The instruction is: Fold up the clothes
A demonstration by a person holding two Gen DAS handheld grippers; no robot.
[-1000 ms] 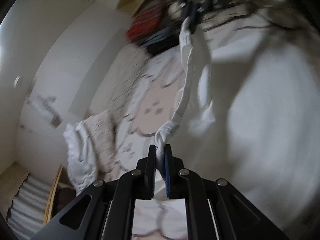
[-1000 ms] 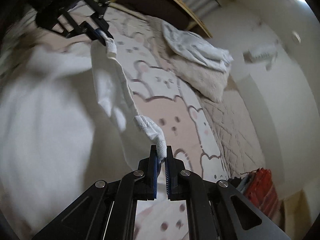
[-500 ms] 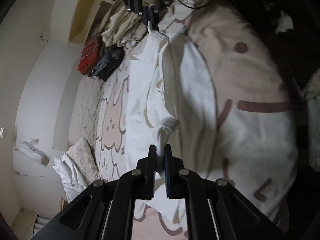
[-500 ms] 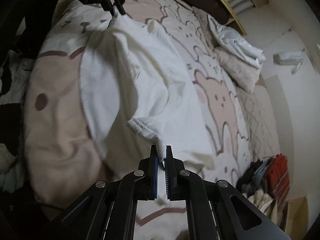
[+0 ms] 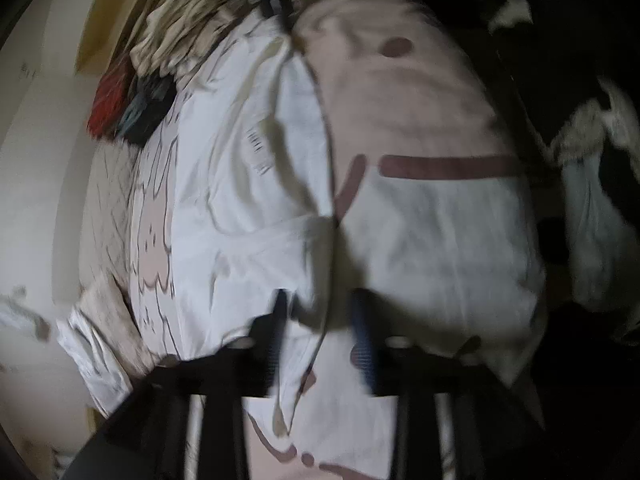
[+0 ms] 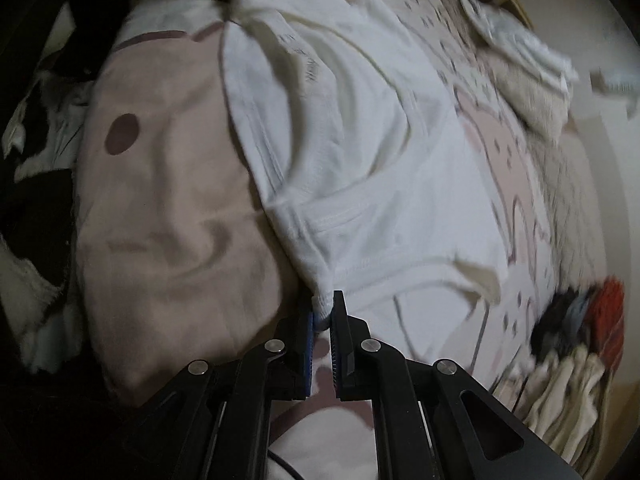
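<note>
On the bed (image 6: 168, 208), with its pink and white bear cover, a white T-shirt (image 6: 352, 152) lies spread out nearly flat. It has a few soft wrinkles, and its long edge runs beside the big pink patch of the cover. Far off by the wall sits a heap of other clothes (image 6: 576, 344), red, dark and cream. A white towel (image 6: 520, 44) lies bunched near the top of the bed.

The right claw (image 6: 323, 312) is closed on one corner of the shirt, and a little fold of white cloth sticks up between its jaws. The left claw (image 5: 320, 320) is blurry, but its jaws stand wide apart, with the shirt's edge lying loose between them, so it holds nothing.

The shirt looks thin, light and floppy. I think it will sag and bunch if lifted by one spot only. It is not slippery and it cannot break. Good places to pinch it are the corners and the stitched hem, where the cloth is thicker. Taking two corners at once, one in each claw, should keep it flat.
</note>
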